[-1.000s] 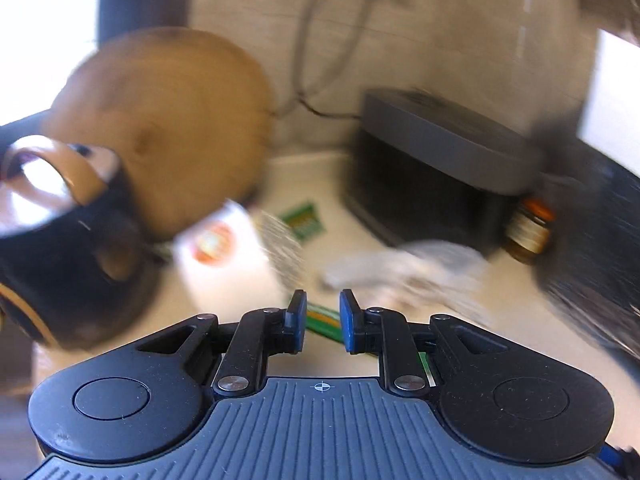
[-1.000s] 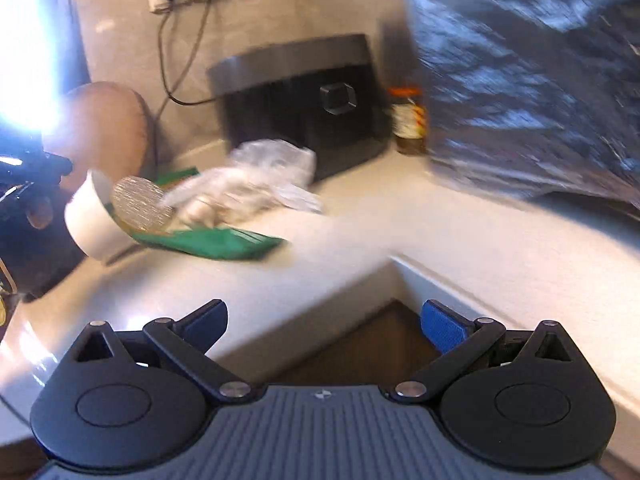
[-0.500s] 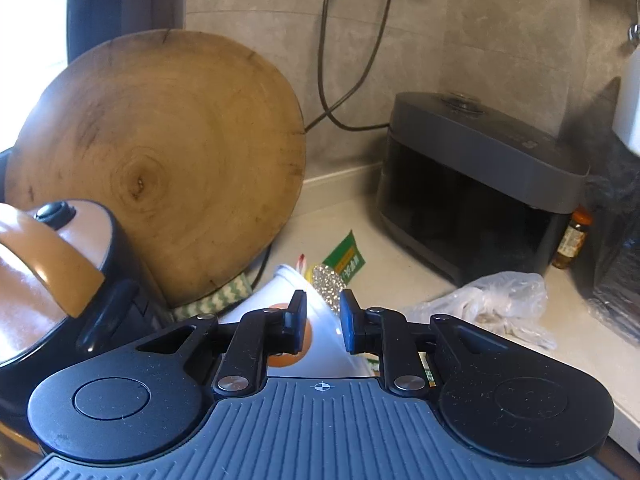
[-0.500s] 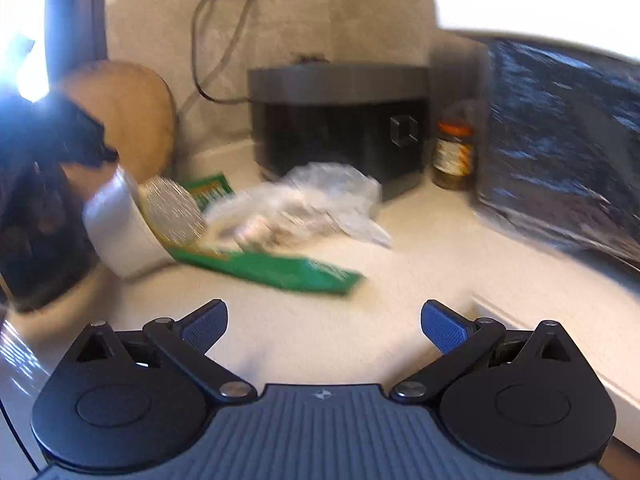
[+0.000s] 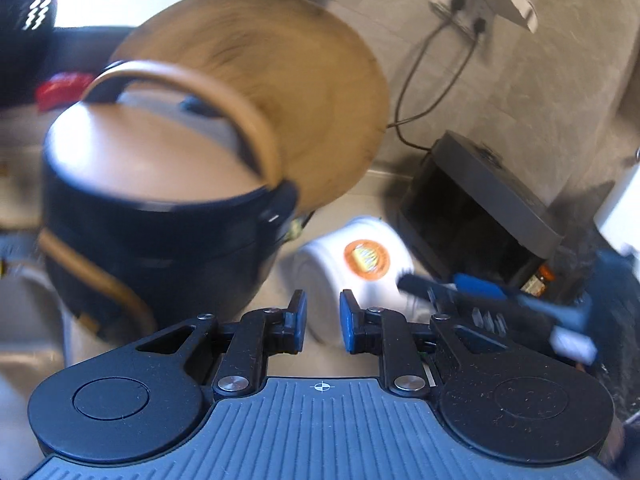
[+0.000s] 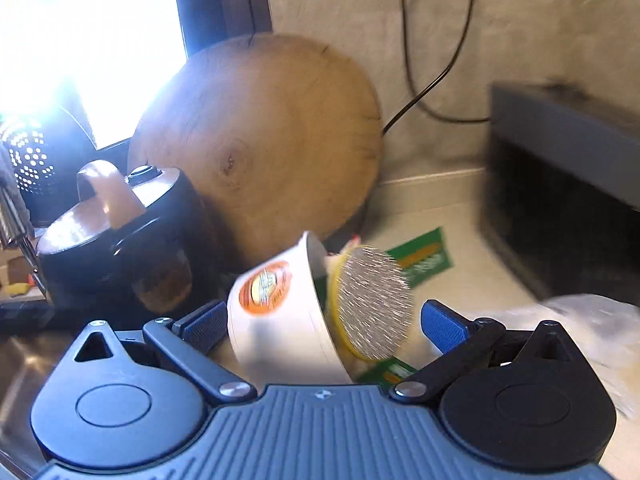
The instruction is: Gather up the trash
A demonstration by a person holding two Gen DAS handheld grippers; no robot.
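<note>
A white cup (image 6: 280,320) with an orange label lies tipped between the right gripper's (image 6: 322,322) spread fingers; left gripper (image 5: 322,322) nearly closed, empty, beside the pot (image 5: 160,216).

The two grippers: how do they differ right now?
The right gripper has its jaws spread wide on either side of the tipped white cup; the left gripper has its jaws nearly together with nothing between them. The right is at the cup; the left sits farther back. Both have blue pads and black arms.
</note>
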